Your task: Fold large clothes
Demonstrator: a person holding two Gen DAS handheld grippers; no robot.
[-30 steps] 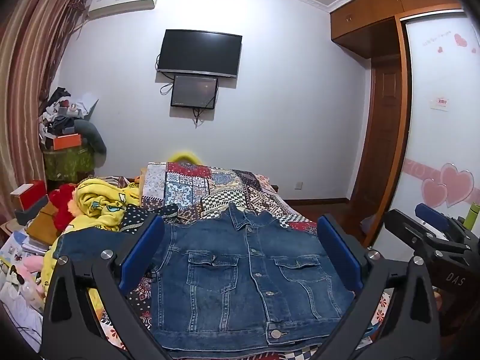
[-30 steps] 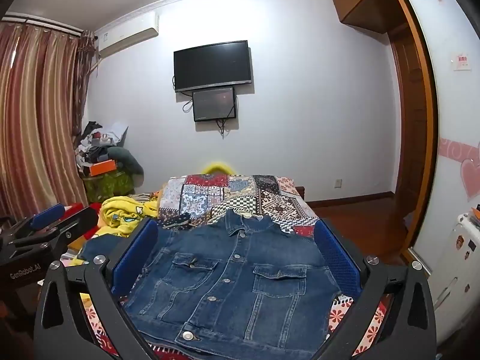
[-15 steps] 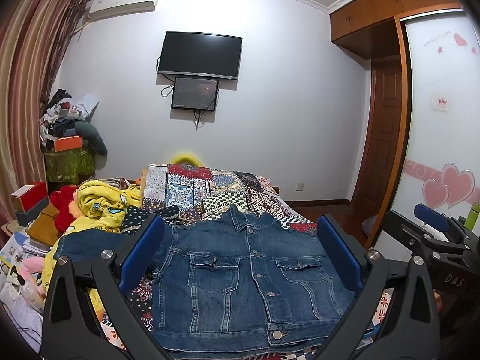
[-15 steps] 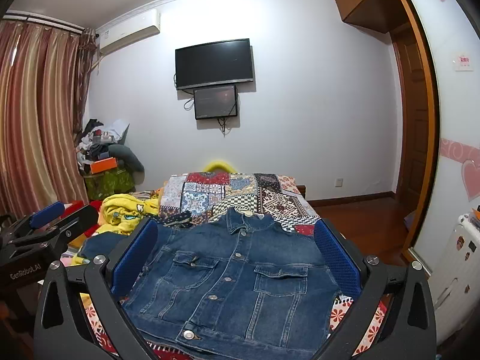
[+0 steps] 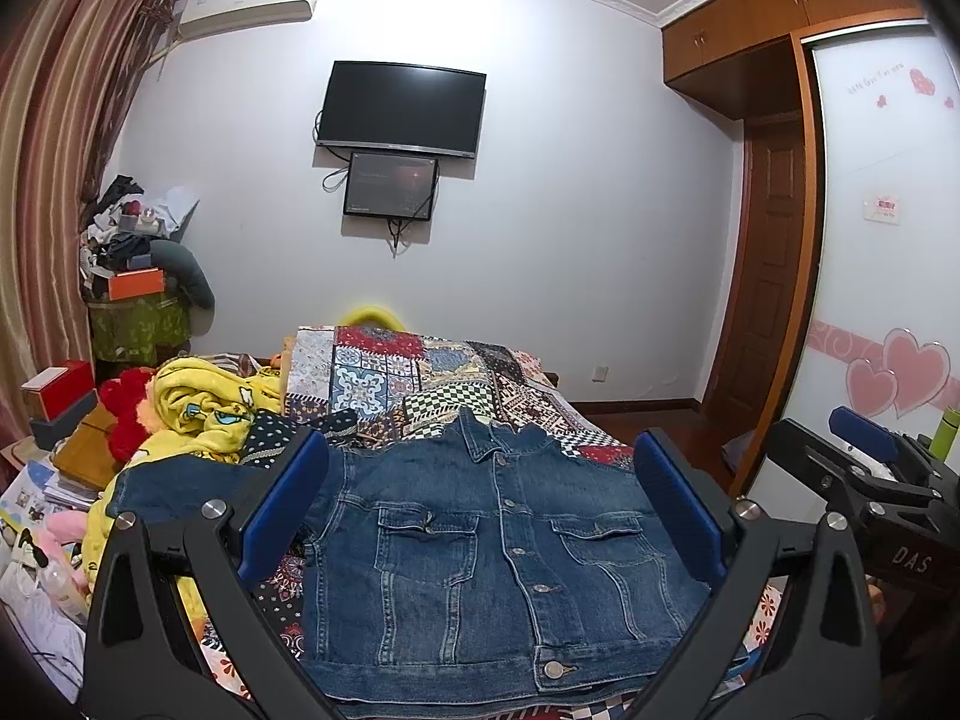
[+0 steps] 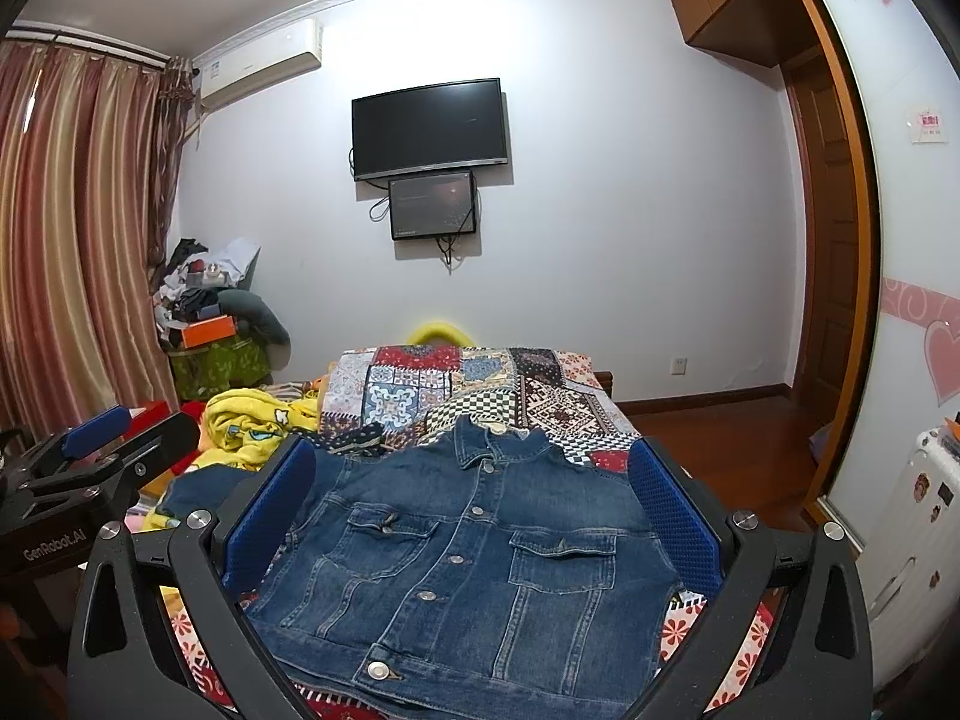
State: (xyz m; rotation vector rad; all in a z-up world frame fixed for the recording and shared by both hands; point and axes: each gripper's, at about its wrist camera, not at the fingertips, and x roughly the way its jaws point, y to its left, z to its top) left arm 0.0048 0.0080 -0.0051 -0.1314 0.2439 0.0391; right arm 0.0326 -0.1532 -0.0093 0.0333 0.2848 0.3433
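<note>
1. Your left gripper (image 5: 480, 504) hangs above the bed, jaws spread wide, gripping nothing.
2. Your right gripper (image 6: 471, 501) likewise: jaws wide apart, empty.
3. The denim jacket (image 5: 492, 546) lies flat and buttoned on the patchwork quilt (image 5: 420, 378), collar toward the far wall, one sleeve out toward the yellow blanket (image 5: 204, 408).
4. Neither gripper touches the denim.

wall television (image 5: 401, 109), patchwork quilt (image 5: 420, 381) (multicoloured), curtains (image 6: 66, 228)
</note>
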